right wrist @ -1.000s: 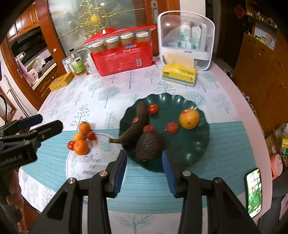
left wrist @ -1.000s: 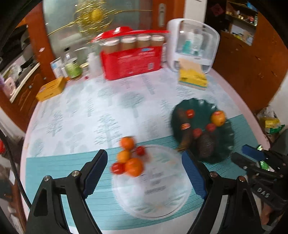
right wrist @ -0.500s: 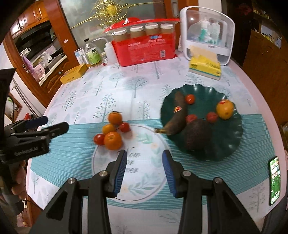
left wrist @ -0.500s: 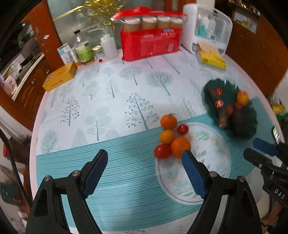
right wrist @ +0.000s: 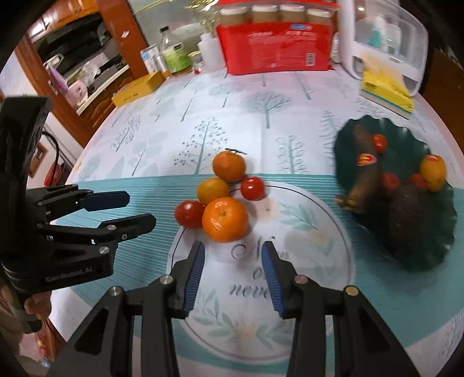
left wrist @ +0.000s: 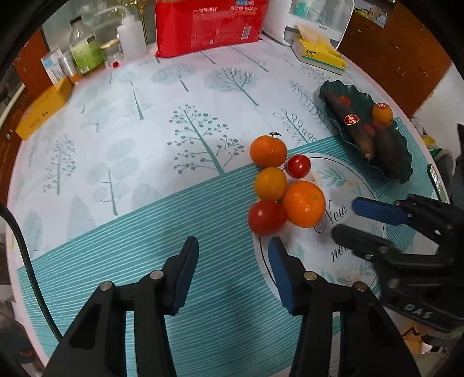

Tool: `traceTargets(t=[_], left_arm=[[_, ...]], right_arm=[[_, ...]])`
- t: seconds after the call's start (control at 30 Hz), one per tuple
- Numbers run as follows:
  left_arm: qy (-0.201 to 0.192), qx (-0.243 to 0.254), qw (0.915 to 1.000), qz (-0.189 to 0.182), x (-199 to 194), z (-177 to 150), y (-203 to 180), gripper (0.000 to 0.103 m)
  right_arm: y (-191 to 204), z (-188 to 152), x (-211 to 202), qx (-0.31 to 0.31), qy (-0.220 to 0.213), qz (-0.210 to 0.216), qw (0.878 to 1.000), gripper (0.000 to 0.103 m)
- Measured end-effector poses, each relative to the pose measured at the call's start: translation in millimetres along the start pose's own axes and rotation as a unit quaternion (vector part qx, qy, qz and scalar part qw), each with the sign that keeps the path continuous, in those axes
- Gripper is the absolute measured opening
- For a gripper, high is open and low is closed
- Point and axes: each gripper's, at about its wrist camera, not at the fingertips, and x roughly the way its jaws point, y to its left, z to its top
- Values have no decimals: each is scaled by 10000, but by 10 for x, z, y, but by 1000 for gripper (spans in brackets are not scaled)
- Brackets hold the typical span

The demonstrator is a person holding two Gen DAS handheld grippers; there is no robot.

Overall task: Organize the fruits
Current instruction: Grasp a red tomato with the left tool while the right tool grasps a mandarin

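A cluster of loose fruit lies at the edge of the round white placemat (right wrist: 304,229): a big orange (right wrist: 224,219), a red tomato (right wrist: 189,213), a yellow-orange fruit (right wrist: 213,190), a small tomato (right wrist: 252,188) and a stemmed orange (right wrist: 229,166). My right gripper (right wrist: 233,249) hovers just short of the big orange, open and holding nothing. My left gripper (left wrist: 233,246) hangs to the left of the red tomato (left wrist: 266,217); its jaws are closing with nothing between them. The dark green plate (right wrist: 435,246) holds a dark banana (right wrist: 365,171), an avocado, an orange and small tomatoes.
A red pack of cups (left wrist: 207,26), a yellow tissue box (left wrist: 319,53), a white case, bottles (left wrist: 84,49) and a yellow carton (left wrist: 40,113) line the far side of the table. A phone (left wrist: 434,179) lies near the right edge. Each gripper shows in the other's view.
Both grippers came down closer to the loose fruit cluster. The right one swung left from the green plate to over the placemat. The left jaws narrowed.
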Motion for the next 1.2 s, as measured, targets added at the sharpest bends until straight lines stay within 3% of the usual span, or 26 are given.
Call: traceTargets(t=[0.27,0.47,0.63,0.83,1.2], left_arm=[[67,239,9994,-220,126,82,-14,49],[210,207,9988,-396,248,123,-45,49],[266,182,9980,-549,343,160,-97,48],[358,142,9965,-745,469,211,-200,38],[337,179,9970,-667,523,214,-332,31]], right_arm=[[92,69,359,-440,242,-134,9986,41],[95,64,428,-639,123,-87,9978,41],[28,19,388,-539,24,-46,9985,39],[-63,-65,312,-366,51,-86,9993,39],[-142,-179,235,-153,57,-132,9998,39]])
